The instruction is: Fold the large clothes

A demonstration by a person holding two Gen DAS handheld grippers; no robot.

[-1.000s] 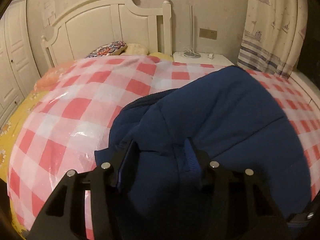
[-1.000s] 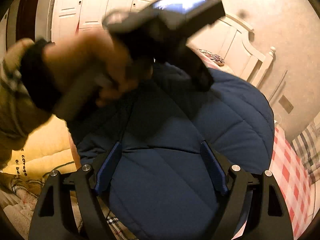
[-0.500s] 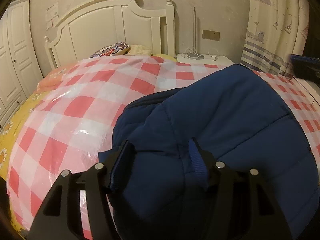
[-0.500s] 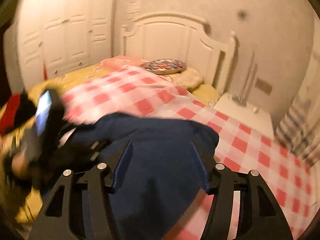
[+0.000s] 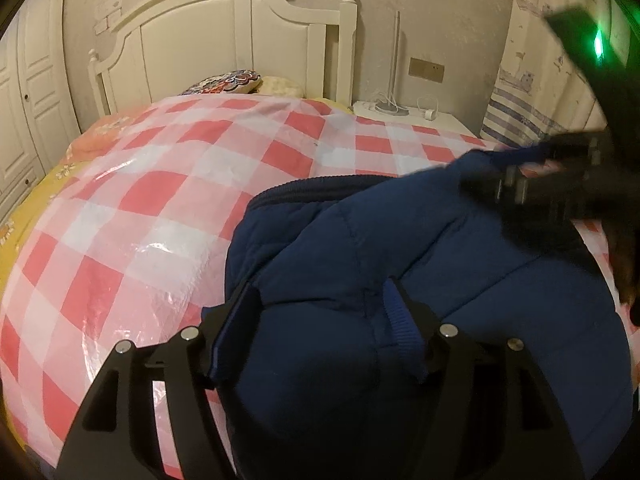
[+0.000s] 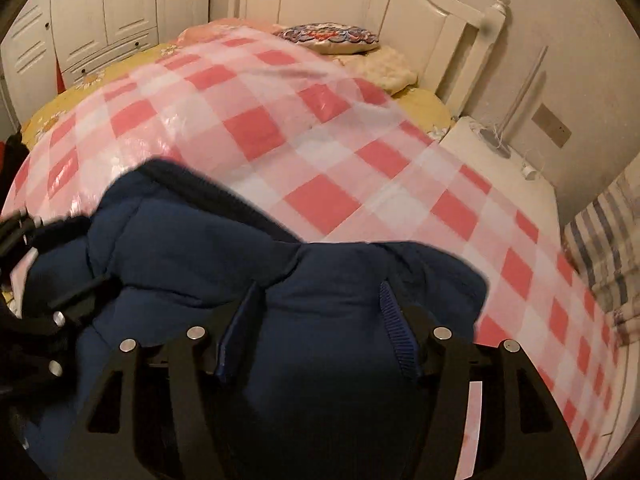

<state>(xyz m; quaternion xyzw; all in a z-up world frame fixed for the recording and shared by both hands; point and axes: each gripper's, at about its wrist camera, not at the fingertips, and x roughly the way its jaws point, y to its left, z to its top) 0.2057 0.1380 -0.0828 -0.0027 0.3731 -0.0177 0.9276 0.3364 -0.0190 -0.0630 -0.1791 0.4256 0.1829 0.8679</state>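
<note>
Left wrist: both claws, left claw (image 5: 320,320) and right claw (image 6: 316,320), pinch the blue jacket (image 5: 460,280).

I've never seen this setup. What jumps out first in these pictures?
A puffy navy jacket lies bunched in the foreground on a bed spread with a pink-and-white checked sheet. Black two-fingered grippers frame it: the left gripper and right gripper each straddle its padding. Behind stands a white headboard.

A white headboard (image 5: 224,40) stands against a beige wall (image 5: 440,8), wardrobe (image 6: 100,8) nearby.
</note>
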